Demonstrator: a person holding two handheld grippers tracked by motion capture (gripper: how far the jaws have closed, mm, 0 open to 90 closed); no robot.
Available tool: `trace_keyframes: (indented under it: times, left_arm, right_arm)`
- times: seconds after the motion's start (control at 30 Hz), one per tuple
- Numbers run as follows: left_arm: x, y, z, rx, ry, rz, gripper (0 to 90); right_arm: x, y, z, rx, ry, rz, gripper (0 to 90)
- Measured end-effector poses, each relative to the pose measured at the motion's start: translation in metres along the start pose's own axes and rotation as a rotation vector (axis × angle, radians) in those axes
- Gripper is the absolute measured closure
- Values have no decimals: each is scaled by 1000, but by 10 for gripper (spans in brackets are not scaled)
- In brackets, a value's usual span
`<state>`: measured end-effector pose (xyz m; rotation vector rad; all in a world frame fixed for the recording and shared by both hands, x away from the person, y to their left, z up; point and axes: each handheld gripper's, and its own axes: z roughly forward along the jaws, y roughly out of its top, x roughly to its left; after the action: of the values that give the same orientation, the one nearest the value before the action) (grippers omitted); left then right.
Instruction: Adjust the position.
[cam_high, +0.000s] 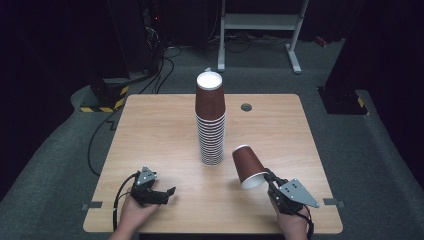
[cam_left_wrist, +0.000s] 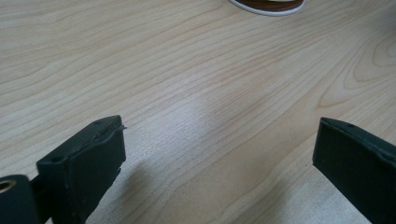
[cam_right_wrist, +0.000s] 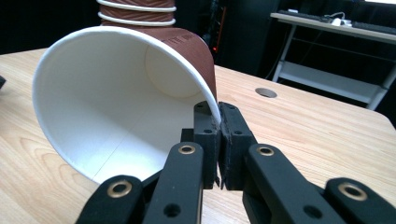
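Right gripper (cam_high: 268, 178): at about 5 o'clock on the table (cam_high: 150, 130), jaws pinched together on the white rim of a single brown paper cup (cam_high: 248, 163). In the right gripper view (cam_right_wrist: 218, 122) one jaw sits inside the cup wall, the other outside. The cup (cam_right_wrist: 121, 102) is carried tilted, mouth toward the person, base pointing toward the table's centre, clear of the surface as far as can be judged.

Left gripper (cam_high: 159, 192): at about 7 o'clock, jaws wide apart, holding nothing, low over bare wood (cam_left_wrist: 196, 93).

Stack of brown paper cups (cam_high: 211, 120): upright at the table's centre, at about 11 o'clock from the held cup and near it, not touching. White rolled rims show as rings down its lower half.

Cable port (cam_high: 246, 107): round grey insert at 1 o'clock of the stack.

Handling, judged: the cup is very light, thin-walled and easily crushed; its ribbed sleeve gives some friction. The rolled rim is the stiffest place to hold, with light pressure. The tall stack looks apt to topple if knocked.

Markings: none readable on the cups, either gripper or the table.
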<state>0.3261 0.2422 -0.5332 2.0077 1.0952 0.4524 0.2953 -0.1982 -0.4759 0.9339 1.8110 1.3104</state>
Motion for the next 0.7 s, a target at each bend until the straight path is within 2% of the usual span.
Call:
trace_keyframes:
  times: [0.17, 0.27, 0.37, 0.43, 0.7]
  left_arm:
    - [0, 0, 0, 3, 1, 19, 51]
    - [1, -2, -1, -2, -22, -1, 73]
    - [2, -2, -2, -11, -26, -9, 78]
    - [2, -2, -2, -11, -24, -10, 78]
    - [0, -2, -1, -4, -8, -4, 77]
  right_arm:
    - [-6, 8, -1, 29, -1, 8, 866]
    - [-7, 13, -2, 57, 10, 3, 866]
    - [-9, 18, -2, 105, 39, 19, 866]
    - [-12, 21, -1, 134, 54, 32, 866]
    - [-20, 30, 2, 221, 54, 30, 866]
